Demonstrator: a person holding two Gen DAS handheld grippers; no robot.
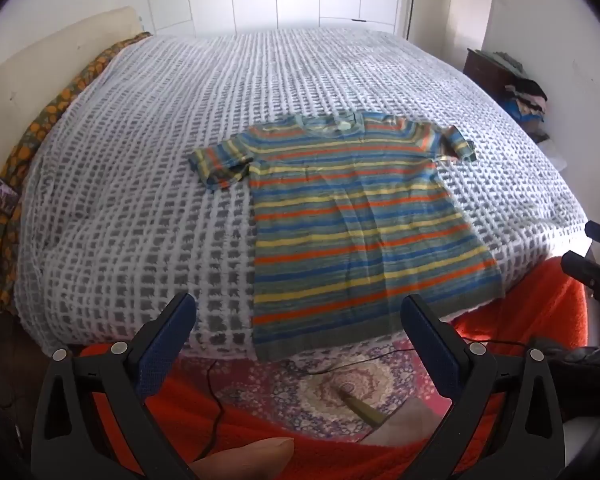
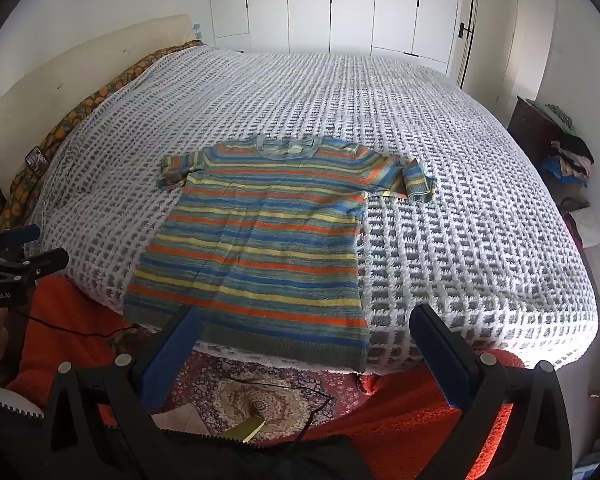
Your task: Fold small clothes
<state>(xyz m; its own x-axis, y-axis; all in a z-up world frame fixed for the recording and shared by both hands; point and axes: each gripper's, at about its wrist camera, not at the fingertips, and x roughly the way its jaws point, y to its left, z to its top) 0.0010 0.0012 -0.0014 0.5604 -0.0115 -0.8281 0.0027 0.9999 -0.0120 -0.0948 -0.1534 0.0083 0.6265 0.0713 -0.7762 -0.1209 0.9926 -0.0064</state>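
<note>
A small striped T-shirt in blue, yellow, orange and grey-green lies flat on the bed, neck away from me, hem at the near edge. Both short sleeves are spread out to the sides. My left gripper hovers in front of the hem, wide open, nothing between its blue-padded fingers. My right gripper is also wide open and empty, just short of the hem. Each gripper shows at the edge of the other's view: the right gripper and the left gripper.
The bed carries a white-and-grey waffle bedspread. An orange blanket hangs at its near side over a patterned rug with a thin black cable. A dark dresser with piled clothes stands at the right wall; white wardrobe doors stand behind.
</note>
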